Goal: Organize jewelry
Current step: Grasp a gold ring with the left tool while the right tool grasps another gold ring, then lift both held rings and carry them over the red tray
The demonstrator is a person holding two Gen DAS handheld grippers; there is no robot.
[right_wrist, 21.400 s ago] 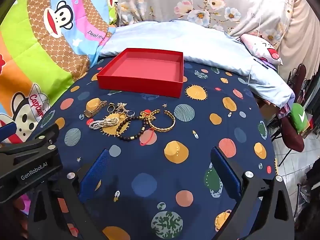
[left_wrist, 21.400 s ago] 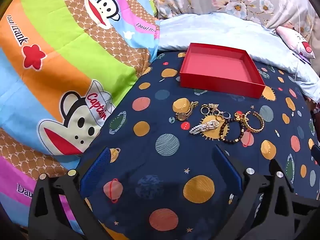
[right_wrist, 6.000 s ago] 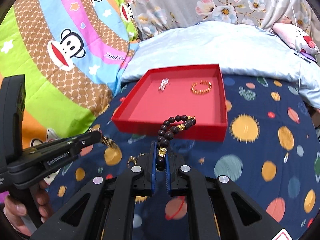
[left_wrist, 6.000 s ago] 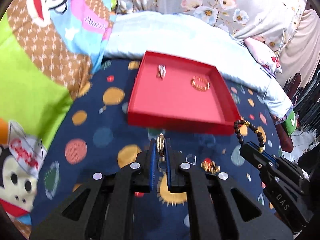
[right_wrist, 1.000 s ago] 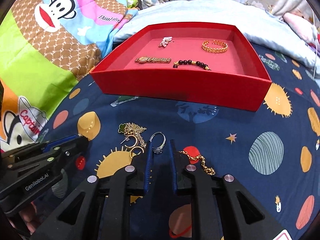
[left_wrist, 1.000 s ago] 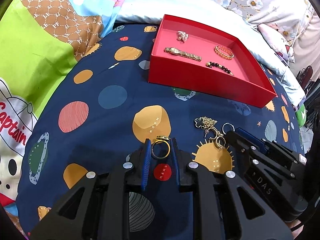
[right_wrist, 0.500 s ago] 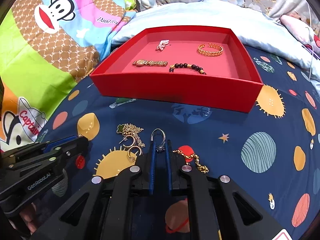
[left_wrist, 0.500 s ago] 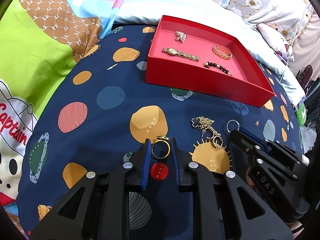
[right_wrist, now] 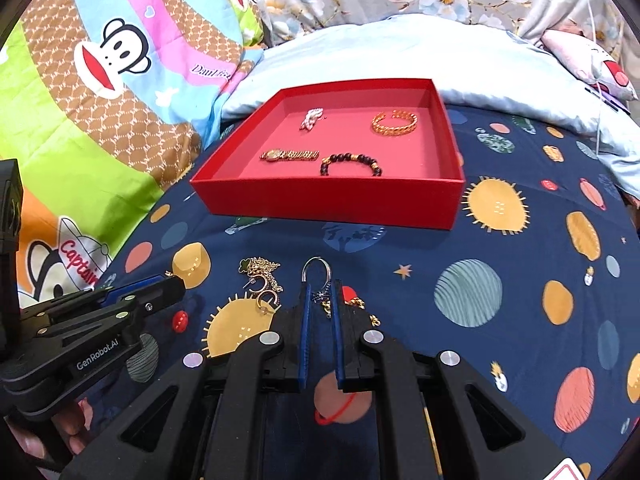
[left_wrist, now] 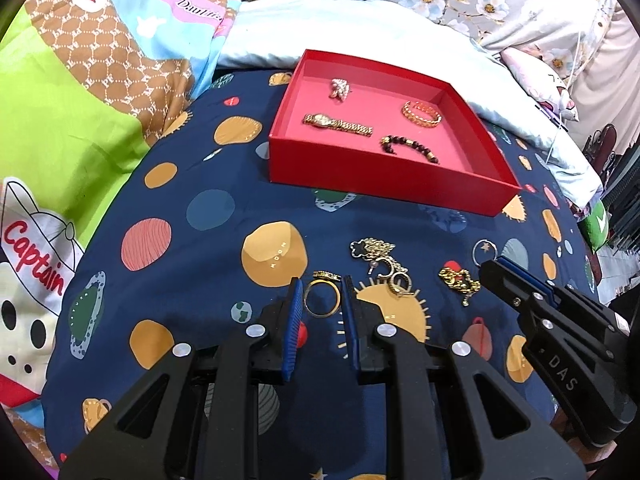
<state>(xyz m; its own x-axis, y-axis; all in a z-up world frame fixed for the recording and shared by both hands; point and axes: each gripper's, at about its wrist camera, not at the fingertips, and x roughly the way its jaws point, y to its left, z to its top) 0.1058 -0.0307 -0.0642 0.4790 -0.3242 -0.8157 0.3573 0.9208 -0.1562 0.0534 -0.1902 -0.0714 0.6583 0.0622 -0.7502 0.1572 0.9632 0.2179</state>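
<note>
Both rings have lifted off the bed since a second ago; left gripper (left_wrist: 321,302) clamps the gold ring (left_wrist: 321,301), right gripper (right_wrist: 320,300), having just closed, pinches the silver ring (right_wrist: 316,272); tray (right_wrist: 332,202) holds four pieces; necklace (left_wrist: 378,254) and chain (left_wrist: 459,280) remain.

Both handheld grippers are matte black plastic with 2 blue ribbed pads each and round silver screws along the finger arms. The left gripper (left_wrist: 322,300) bears white "GenRobot.AI" lettering on its side; the right gripper (right_wrist: 320,300) is marked "DAS".
</note>
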